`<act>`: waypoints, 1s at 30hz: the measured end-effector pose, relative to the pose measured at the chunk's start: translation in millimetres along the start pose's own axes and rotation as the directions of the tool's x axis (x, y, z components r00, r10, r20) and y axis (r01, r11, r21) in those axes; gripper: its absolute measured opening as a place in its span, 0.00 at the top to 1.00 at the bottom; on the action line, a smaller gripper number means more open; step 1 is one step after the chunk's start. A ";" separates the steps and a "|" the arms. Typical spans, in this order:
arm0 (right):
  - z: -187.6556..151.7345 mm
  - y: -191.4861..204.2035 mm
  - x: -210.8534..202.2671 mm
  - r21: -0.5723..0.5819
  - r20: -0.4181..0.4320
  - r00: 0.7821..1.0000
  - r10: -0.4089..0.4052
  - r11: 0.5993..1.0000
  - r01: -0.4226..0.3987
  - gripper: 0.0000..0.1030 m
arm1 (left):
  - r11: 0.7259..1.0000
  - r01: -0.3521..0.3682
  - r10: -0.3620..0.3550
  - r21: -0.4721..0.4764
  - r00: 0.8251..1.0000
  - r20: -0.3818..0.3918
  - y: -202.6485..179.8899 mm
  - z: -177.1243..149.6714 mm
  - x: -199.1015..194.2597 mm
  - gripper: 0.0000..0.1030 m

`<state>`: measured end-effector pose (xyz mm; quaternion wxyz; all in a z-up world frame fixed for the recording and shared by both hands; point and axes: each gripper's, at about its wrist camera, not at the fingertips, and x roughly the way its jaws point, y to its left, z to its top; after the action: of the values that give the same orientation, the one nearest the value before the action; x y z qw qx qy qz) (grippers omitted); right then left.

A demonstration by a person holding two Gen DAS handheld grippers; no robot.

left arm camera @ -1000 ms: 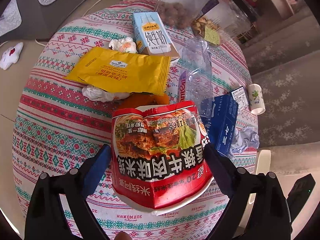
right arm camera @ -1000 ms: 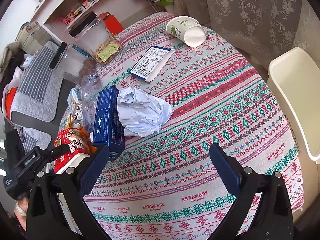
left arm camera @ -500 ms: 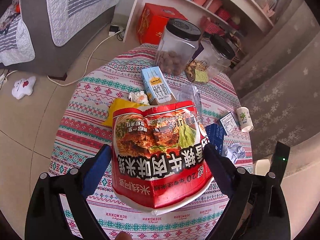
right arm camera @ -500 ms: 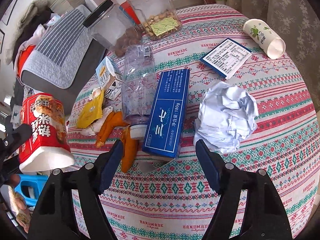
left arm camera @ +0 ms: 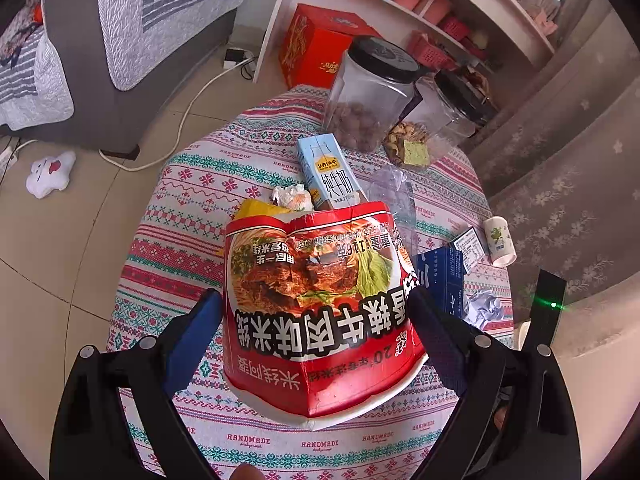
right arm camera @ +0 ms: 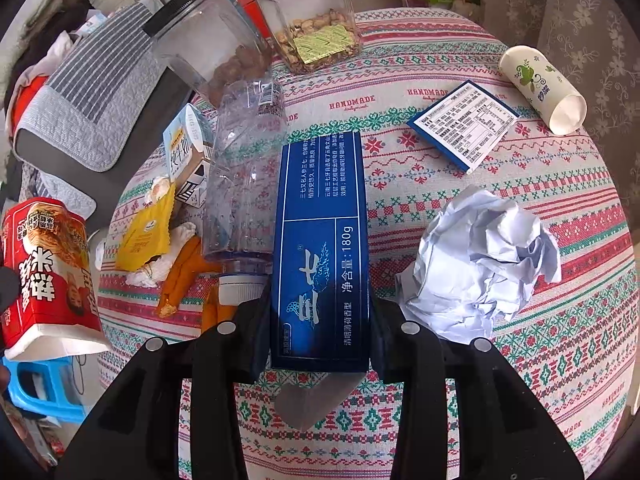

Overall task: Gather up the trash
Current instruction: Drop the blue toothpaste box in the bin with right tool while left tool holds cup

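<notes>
My left gripper (left arm camera: 316, 312) is shut on a crushed red instant noodle cup (left arm camera: 320, 304) and holds it high above the round table (left arm camera: 192, 184). The cup also shows at the left of the right wrist view (right arm camera: 52, 276). My right gripper (right arm camera: 320, 312) is shut on the near end of a long blue box (right arm camera: 320, 248) that lies on the table. Beside the box lie a crumpled white paper ball (right arm camera: 480, 264), a clear plastic bottle (right arm camera: 244, 176), a yellow wrapper (right arm camera: 144, 236) and orange peel (right arm camera: 184, 272).
A milk carton (left arm camera: 328, 172), two clear snack jars (left arm camera: 368, 100), a small blue card (right arm camera: 464, 124) and a tipped paper cup (right arm camera: 544, 88) are on the patterned cloth. A grey sofa (left arm camera: 100, 40), red box (left arm camera: 320, 52) and blue stool (right arm camera: 44, 388) stand around the table.
My left gripper has lifted the noodle cup well above the table. My right gripper has moved over to the blue box and closed its fingers on the box's near end.
</notes>
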<state>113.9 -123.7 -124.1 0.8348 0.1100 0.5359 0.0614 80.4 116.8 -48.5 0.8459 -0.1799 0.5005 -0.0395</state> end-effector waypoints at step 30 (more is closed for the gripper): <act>-41.8 -235.7 -187.0 0.418 0.296 0.722 -0.626 0.764 0.491 0.63 | 0.980 0.063 -0.083 0.187 0.992 0.099 -100.4 -32.6 4.7 0.12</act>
<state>-5.8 -388.2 -34.8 0.8796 0.0814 0.3545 -0.3065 66.0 13.3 -32.1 0.8824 -0.1212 0.4419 -0.1069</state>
